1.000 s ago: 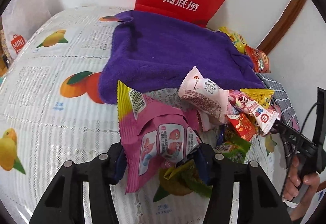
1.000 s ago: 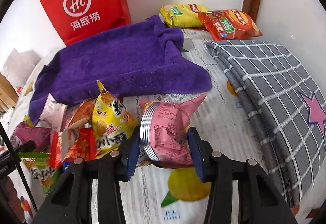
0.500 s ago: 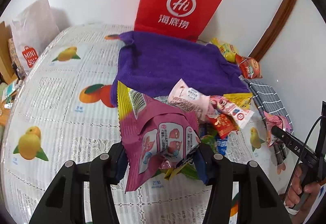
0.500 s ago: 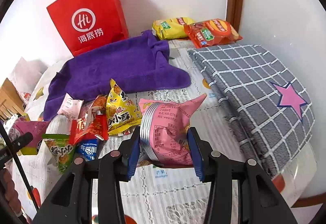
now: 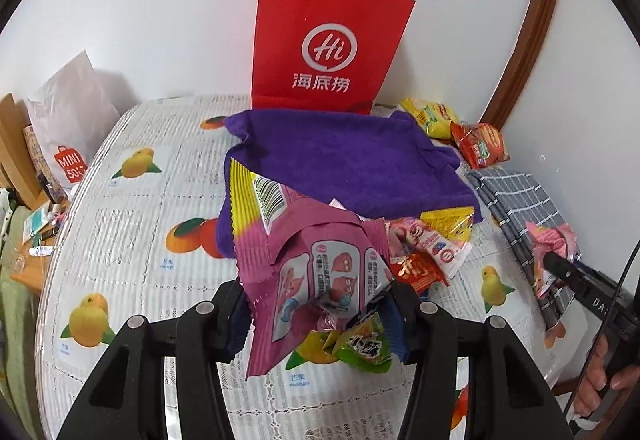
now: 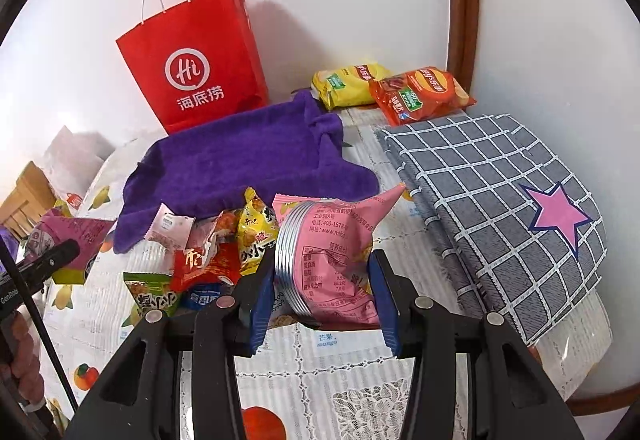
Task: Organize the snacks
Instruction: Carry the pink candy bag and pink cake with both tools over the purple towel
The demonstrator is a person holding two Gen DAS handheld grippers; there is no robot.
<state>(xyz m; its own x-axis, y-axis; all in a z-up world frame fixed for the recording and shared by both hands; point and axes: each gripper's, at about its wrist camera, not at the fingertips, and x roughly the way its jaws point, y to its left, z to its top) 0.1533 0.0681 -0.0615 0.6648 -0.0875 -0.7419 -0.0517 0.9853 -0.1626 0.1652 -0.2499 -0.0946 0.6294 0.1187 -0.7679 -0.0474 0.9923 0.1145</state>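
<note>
My left gripper is shut on a magenta snack packet with a yellow end, held above the table. My right gripper is shut on a pink snack packet, also lifted; it shows at the right of the left wrist view. A pile of small snack packets lies on the fruit-print tablecloth in front of a purple towel. A red paper bag stands upright behind the towel, against the wall.
A yellow chip bag and a red chip bag lie at the back right corner. A grey checked cloth with a pink star covers the right side. A white MINISO bag stands at the far left edge.
Both grippers have risen and pulled back from the table with their packets held. The pile and towel now look farther off, and the whole red bag is in view.
</note>
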